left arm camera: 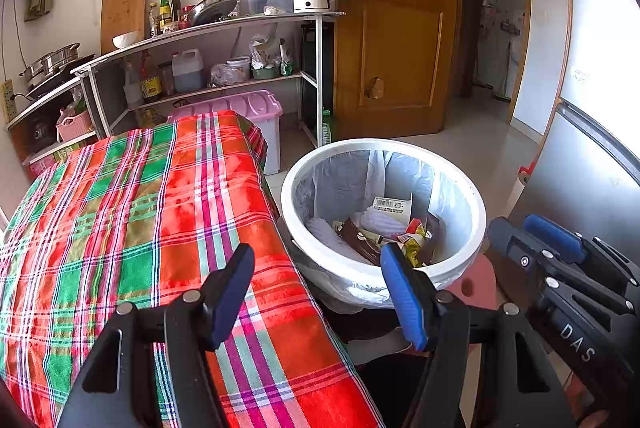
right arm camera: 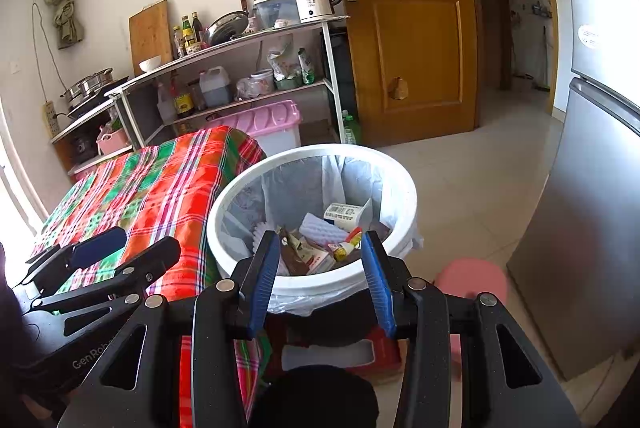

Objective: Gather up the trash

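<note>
A white trash bin [left arm camera: 384, 144] [right arm camera: 312, 148] lined with a clear bag stands beside the table. Inside lie trash pieces [left arm camera: 400, 232] [right arm camera: 320, 244]: wrappers, white foam pieces and a barcoded carton. My left gripper [left arm camera: 316, 250] [right arm camera: 150, 240] hovers open over the table's near right edge, with nothing between its blue pads. To its right, my right gripper [right arm camera: 320, 236] [left arm camera: 514, 222] is open and empty in front of the bin's near rim. The table wears a red and green plaid cloth [left arm camera: 160, 207] [right arm camera: 160, 187], and no trash shows on it.
A metal shelf rack [left arm camera: 224, 27] [right arm camera: 256, 39] with a kettle, pots and bottles lines the far wall. A pink-lidded box [left arm camera: 256, 107] sits behind the table. A wooden door [right arm camera: 408, 27] and a silver fridge [right arm camera: 592, 207] stand on the right, a pink stool [right arm camera: 472, 280] below the bin.
</note>
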Demonstrator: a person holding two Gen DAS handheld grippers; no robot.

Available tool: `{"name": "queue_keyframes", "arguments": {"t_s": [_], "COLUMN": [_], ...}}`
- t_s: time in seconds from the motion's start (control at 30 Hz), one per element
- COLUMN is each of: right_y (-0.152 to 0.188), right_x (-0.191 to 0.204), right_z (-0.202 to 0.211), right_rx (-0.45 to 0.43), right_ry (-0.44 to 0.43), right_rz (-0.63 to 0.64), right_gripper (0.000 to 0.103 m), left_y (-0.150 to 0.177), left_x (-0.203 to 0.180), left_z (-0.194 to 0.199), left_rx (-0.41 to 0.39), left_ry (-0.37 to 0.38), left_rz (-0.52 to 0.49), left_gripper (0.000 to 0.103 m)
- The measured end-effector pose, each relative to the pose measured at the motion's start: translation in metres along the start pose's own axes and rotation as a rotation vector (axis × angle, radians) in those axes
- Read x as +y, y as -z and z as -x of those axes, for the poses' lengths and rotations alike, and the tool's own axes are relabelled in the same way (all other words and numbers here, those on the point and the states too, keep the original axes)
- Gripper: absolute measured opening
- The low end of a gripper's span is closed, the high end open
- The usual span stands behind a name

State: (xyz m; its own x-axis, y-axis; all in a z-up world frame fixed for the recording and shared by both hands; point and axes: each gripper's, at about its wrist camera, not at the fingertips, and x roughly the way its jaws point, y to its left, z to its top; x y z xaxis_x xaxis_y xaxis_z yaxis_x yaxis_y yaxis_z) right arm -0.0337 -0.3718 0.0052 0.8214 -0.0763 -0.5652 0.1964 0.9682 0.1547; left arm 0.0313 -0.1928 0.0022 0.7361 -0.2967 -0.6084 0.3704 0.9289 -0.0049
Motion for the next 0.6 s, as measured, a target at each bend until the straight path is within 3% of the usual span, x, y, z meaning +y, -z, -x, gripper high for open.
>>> {"name": "queue_keyframes", "arguments": {"t_s": [0.6], "right_y": [0.0003], "right_x": [-0.0014], "right_z": [0.0015], "right_rx": [0.001], "right_ry": [0.0], "right_rz": [-0.004], "right_gripper": [0.044], "left_y": [0.0005], "left_x": [-0.0013], "left_z": [-0.0005], "left_rx": [0.003], "left_ry": [0.0], "left_rz": [-0.004], "left_gripper": [0.068]}}
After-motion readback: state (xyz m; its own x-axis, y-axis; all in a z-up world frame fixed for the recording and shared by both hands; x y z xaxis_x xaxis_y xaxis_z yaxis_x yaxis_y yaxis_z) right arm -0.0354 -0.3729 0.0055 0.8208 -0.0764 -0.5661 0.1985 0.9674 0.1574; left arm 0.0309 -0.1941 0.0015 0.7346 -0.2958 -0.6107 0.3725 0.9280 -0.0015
